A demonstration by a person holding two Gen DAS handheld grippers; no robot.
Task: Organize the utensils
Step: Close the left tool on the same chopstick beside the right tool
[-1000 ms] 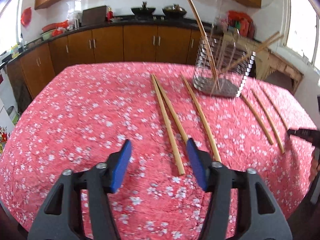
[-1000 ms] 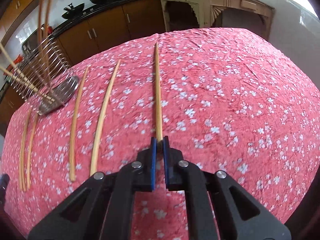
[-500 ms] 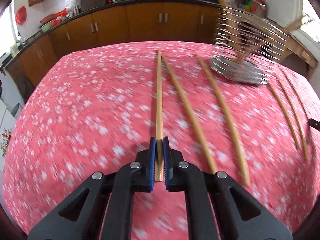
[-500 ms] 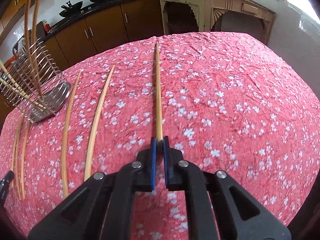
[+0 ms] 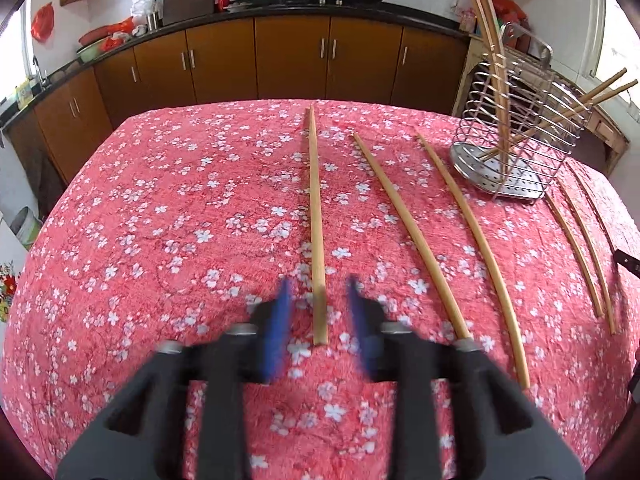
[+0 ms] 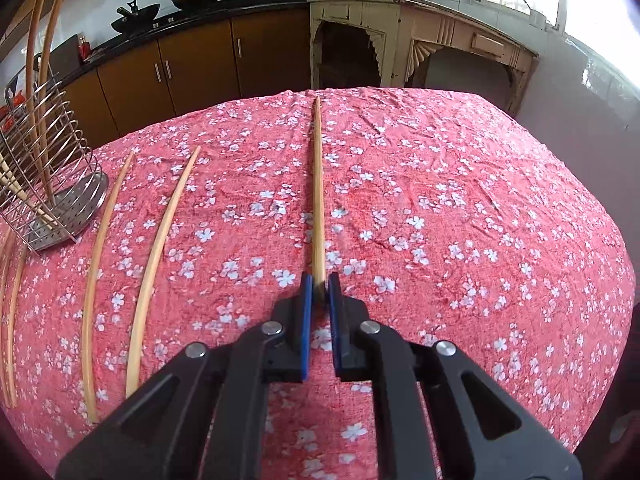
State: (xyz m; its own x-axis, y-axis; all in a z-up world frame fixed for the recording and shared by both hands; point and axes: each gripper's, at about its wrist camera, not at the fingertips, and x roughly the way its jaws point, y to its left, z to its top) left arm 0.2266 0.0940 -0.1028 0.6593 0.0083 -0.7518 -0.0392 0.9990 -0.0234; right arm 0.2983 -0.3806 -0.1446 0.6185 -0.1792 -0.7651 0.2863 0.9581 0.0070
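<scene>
Left gripper [image 5: 318, 316]: jaws are standing apart, straddling the near end of a chopstick [image 5: 315, 216] without touching it; the fingers [image 5: 278, 322] are blurring in this view.
Chopstick under left gripper: lying flat on the floral cloth [image 5: 160, 240] covering the counter, pointing toward the brown cabinets [image 5: 256, 60].
Loose chopsticks, left view: two [image 5: 404, 220] are lying just right of it, and more [image 5: 580, 248] are lying past the rack.
Wire rack [image 5: 516, 136]: standing at the right in the left view, holding leaning chopsticks; their upper ends are running out of frame.
Right gripper [image 6: 319, 284]: jaws are pinching narrowly on the near end of a second chopstick [image 6: 317, 184], which is extending straight ahead.
Right view only: the cream side table [image 6: 420, 40] and window are showing.
Rack, right view [image 6: 40, 168]: cut off at the left edge.
Hard to make out: whether the gripped chopstick's far end is touching the cloth.
</scene>
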